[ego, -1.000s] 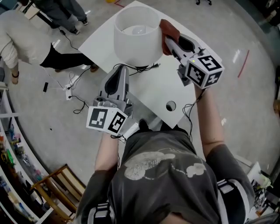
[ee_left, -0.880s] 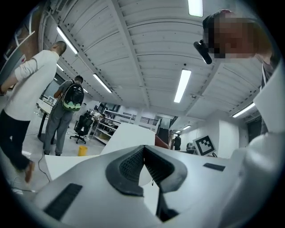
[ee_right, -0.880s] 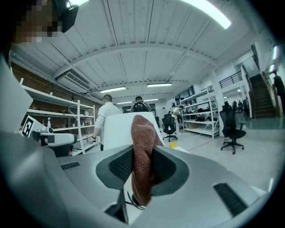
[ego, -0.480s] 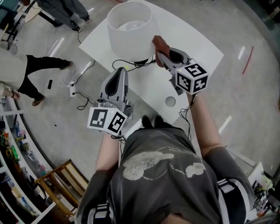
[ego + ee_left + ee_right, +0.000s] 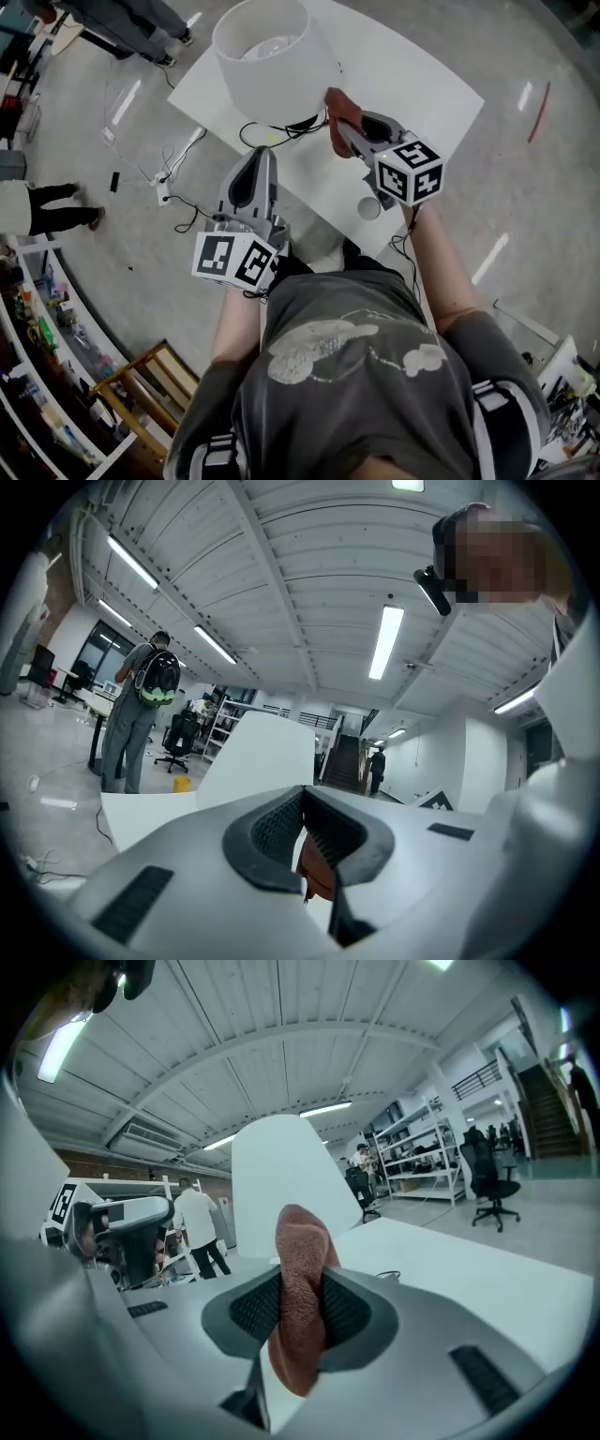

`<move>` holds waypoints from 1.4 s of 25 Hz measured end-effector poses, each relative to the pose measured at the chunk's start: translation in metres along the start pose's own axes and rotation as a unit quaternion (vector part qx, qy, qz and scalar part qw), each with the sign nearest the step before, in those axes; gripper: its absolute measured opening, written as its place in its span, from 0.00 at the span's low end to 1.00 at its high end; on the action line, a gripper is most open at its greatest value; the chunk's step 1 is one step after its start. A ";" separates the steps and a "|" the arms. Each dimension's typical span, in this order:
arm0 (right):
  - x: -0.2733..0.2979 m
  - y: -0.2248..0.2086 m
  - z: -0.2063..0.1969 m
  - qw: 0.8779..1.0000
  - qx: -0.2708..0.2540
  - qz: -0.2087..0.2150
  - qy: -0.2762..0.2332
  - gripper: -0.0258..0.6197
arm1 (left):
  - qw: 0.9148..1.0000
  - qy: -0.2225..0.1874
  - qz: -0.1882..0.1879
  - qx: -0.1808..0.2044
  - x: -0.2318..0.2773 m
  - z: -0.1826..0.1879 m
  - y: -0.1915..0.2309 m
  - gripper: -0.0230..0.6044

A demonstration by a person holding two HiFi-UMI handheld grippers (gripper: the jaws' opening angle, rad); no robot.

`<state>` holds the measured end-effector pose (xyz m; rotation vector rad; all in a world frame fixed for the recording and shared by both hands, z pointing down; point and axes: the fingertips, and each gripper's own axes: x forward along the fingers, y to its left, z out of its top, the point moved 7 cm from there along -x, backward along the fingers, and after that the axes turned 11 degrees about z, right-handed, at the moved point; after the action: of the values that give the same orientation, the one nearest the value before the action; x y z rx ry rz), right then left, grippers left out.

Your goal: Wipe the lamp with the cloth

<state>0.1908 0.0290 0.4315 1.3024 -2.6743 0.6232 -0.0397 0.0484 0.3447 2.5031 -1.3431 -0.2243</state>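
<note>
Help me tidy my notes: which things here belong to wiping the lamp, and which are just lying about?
For the job: lamp, cloth, right gripper holding it.
Lying about: wooden chair, floor cables.

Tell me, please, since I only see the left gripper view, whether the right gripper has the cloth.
Observer: Yes. The right gripper is shut on the reddish-brown cloth, which sticks out past its pads.
Operator: Thank you. Where is the cloth relative to the lamp?
Observer: In the head view it sits beside the lower rim of the lamp's white shade, on the right gripper's side. I cannot tell whether they touch.
Operator: Is anything lying near the lamp's base?
Observer: A black cable lies on the white table under the shade.
</note>
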 end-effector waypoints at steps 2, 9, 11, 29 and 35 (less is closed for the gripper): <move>-0.007 0.002 0.006 1.000 -0.004 -0.020 -0.007 0.18 | 1.000 -0.005 -0.018 -0.003 0.006 0.004 0.005 0.05; -0.027 0.039 0.052 0.994 -0.028 -0.077 -0.072 0.18 | 0.996 -0.015 -0.086 0.000 0.012 0.034 0.025 0.05; -0.028 0.052 0.071 0.991 -0.046 -0.085 -0.093 0.18 | 0.995 -0.016 -0.098 -0.003 0.014 0.039 0.035 0.05; 0.040 0.115 0.088 0.979 -0.092 -0.149 -0.104 0.18 | 0.983 0.005 -0.184 -0.019 0.019 0.058 0.104 0.05; 0.048 0.119 0.056 0.980 -0.048 -0.169 -0.089 0.18 | 0.978 0.025 -0.206 -0.024 0.015 0.051 0.111 0.05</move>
<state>0.0731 0.0370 0.3559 1.8027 -2.4814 0.3455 -0.1330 -0.0313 0.3323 2.6998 -0.7761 -0.2741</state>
